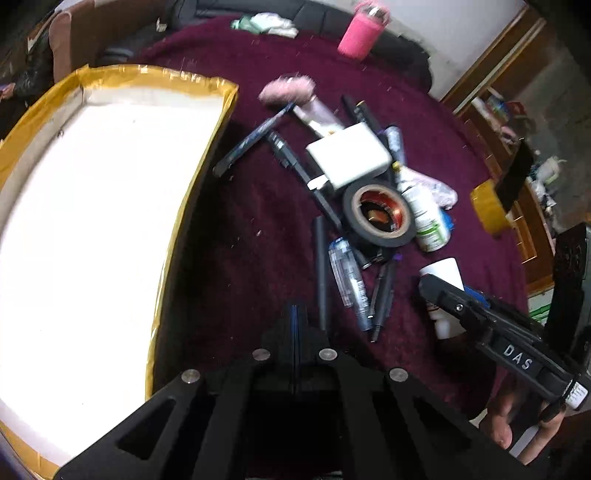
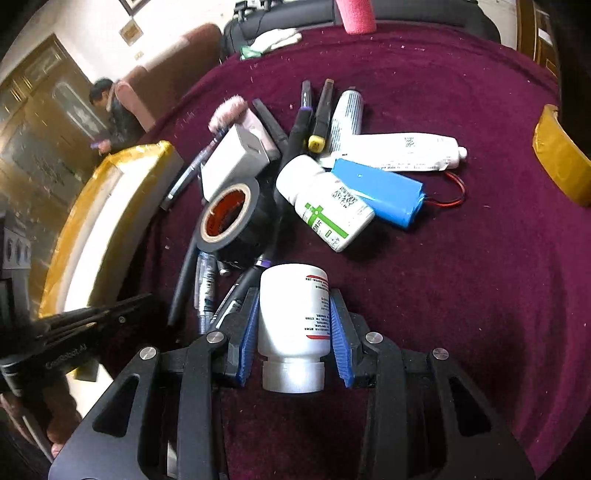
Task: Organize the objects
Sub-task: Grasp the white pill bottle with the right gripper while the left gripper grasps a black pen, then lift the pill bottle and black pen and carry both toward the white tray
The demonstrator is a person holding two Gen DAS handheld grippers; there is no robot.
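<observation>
My right gripper (image 2: 294, 325) is shut on a white pill bottle with a red-striped label (image 2: 295, 317). The bottle lies between the blue pads (image 2: 247, 332), cap toward the camera. The left wrist view shows the same bottle (image 1: 445, 271) in that gripper (image 1: 439, 291) at the right. My left gripper (image 1: 297, 314) is shut on nothing, just above the maroon cloth beside a long black pen (image 1: 320, 273). Ahead lies a pile: a black tape roll (image 2: 231, 218), a white box (image 2: 236, 158), a green-labelled bottle (image 2: 325, 205), a blue battery pack (image 2: 384, 194), a white tube (image 2: 399, 151) and several pens.
A shallow white tray with a yellow taped rim (image 1: 218, 122) lies left of the pile. A yellow tape roll (image 2: 561, 158) sits at the right edge of the cloth, and a pink bottle (image 1: 360, 31) stands at the far side. A person (image 2: 110, 110) stands in the background.
</observation>
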